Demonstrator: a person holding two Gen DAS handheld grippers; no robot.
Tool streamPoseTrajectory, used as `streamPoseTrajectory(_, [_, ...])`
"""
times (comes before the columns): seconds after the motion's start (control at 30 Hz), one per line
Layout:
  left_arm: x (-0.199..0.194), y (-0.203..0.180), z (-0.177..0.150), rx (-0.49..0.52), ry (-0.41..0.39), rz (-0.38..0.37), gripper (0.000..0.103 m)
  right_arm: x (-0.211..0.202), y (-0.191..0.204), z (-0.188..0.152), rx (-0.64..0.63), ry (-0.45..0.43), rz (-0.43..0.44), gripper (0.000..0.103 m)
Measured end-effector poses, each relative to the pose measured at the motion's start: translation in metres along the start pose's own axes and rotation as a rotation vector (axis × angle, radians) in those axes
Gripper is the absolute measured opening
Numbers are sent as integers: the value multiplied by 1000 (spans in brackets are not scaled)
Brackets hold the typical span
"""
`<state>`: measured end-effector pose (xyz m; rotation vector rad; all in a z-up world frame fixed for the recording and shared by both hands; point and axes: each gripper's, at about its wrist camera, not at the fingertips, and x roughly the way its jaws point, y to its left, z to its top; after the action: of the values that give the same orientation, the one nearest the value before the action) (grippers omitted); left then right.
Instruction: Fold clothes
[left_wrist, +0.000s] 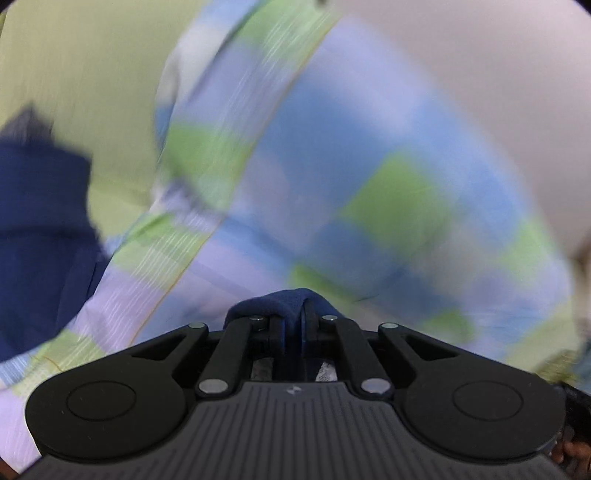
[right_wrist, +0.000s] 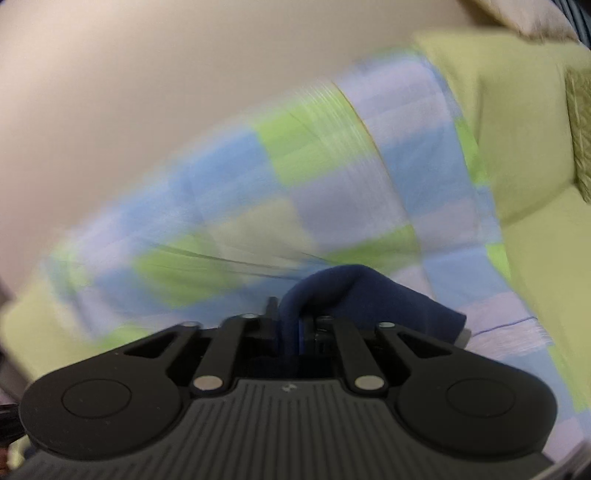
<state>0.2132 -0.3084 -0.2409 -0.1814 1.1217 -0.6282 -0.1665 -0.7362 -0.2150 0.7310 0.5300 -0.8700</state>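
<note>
A checked blanket in blue, green and lilac covers the yellow-green sofa. 1 navy garment lies over it, at the left in the left view. The left gripper is clamped narrow on a navy fold. The right gripper has navy cloth between its jaws, but the pictures don't show whether the pads press. If they don't, that corner may slip and spoil the fold. Count: 2 grippers, 1 garment, 1 blanket.
</note>
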Motion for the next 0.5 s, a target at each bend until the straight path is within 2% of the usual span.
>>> streamPoseTrajectory(0.03, [27, 2, 1, -3, 58, 11, 6, 25, -3, 1, 26, 48, -68, 30])
streamPoseTrajectory(0.07, [44, 3, -4, 21, 87, 16, 14, 37, -7, 0, 43, 71, -95, 30])
streamPoseTrajectory(0.1, [47, 2, -8, 45, 87, 33, 14, 44, -12, -9, 46, 69, -99, 32])
streamPoseTrajectory(0.13, [55, -1, -18, 124, 87, 93, 17, 52, -17, -18, 50, 66, -103, 43])
streamPoseTrajectory(0.17, [61, -3, -28, 194, 90, 149, 31, 59, -23, -28, 54, 64, -107, 49])
streamPoseTrajectory(0.2, [63, -3, -34, 213, 100, 165, 35, 66, -28, -37, 56, 64, -112, 55])
streamPoseTrajectory(0.33, [66, 10, -64, 261, 175, 204, 36, 61, -53, -98, 20, 192, -163, 55])
streamPoseTrajectory(0.5, [37, 19, -104, 333, 222, 223, 36, 40, -73, -153, -22, 316, -183, 55])
